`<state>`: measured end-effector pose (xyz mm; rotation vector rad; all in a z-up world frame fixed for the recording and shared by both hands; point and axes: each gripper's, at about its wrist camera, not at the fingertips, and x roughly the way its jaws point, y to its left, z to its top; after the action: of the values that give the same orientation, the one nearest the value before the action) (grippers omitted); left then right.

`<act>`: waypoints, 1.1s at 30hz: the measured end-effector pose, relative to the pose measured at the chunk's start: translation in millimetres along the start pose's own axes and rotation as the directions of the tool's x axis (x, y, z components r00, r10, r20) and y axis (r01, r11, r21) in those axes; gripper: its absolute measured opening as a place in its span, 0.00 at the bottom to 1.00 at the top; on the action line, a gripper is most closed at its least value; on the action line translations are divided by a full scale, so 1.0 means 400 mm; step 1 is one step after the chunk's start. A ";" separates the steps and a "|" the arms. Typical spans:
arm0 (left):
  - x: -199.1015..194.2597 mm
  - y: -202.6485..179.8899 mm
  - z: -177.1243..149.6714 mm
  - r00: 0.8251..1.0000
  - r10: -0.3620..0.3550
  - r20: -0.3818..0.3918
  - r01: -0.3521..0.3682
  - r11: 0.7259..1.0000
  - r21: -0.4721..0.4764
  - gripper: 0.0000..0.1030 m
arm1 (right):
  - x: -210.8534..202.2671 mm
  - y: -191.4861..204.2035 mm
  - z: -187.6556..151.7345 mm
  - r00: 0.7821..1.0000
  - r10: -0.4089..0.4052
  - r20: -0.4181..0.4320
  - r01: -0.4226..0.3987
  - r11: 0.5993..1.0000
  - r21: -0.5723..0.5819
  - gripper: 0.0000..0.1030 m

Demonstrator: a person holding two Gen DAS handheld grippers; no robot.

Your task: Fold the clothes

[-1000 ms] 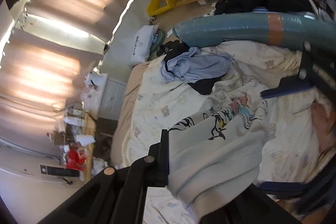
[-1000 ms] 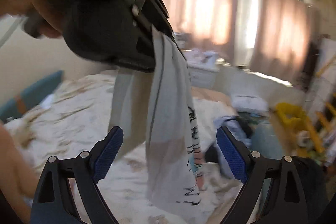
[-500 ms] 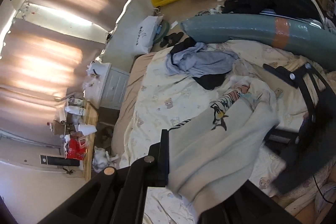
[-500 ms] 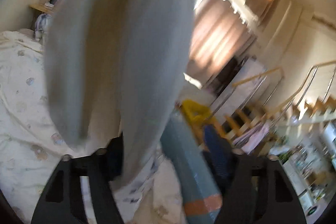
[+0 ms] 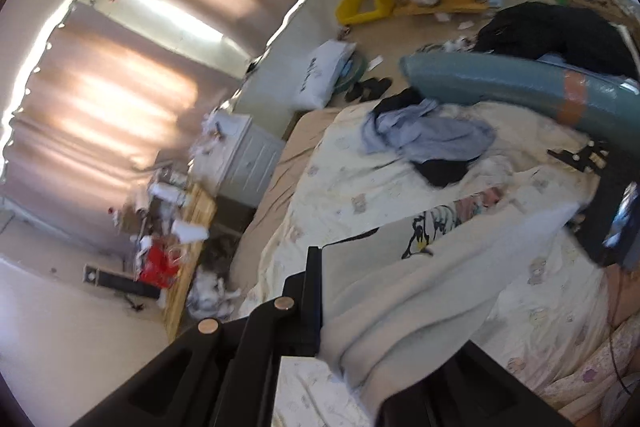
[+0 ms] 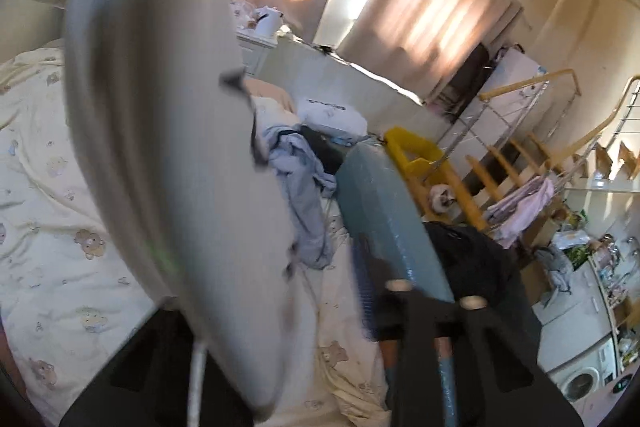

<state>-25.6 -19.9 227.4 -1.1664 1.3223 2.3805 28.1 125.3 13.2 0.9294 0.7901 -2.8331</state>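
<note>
Over the bed (image 5: 344, 187): grey garment (image 5: 420, 291) — lifted clear for folding.
Left tongs (image 5: 348, 339): clenched on garment.
Right tongs (image 6: 280, 311): grip unclear — blurred.

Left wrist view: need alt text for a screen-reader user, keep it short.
The left gripper clamps a bunched pale grey printed garment, which stretches across a cream bear-print bed sheet toward the right gripper. Behind lie a crumpled light blue shirt and a teal roll.

Pale grey cartoon-print garment (image 5: 408, 291) hangs bunched, stretched above the bed
</note>
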 end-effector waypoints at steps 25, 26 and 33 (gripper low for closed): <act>-0.060 0.101 -0.262 0.984 0.142 -0.111 -0.162 0.965 -0.207 0.01 | -0.276 -0.181 0.118 0.945 0.098 0.311 -0.115 0.993 0.036 0.02; -0.077 0.110 -0.275 0.985 0.138 -0.103 -0.159 0.959 -0.234 0.01 | -0.283 -0.188 0.131 0.942 0.107 0.319 -0.122 0.992 0.025 0.02; -0.138 0.195 -0.403 0.995 0.100 -0.030 -0.104 0.912 -0.397 0.01 | -0.357 -0.185 0.266 0.898 0.272 0.345 -0.242 0.962 -0.128 0.02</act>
<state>61.9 -180.3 268.6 -1.2290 0.9417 2.8162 72.1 123.2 200.8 0.4396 0.6740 -2.6009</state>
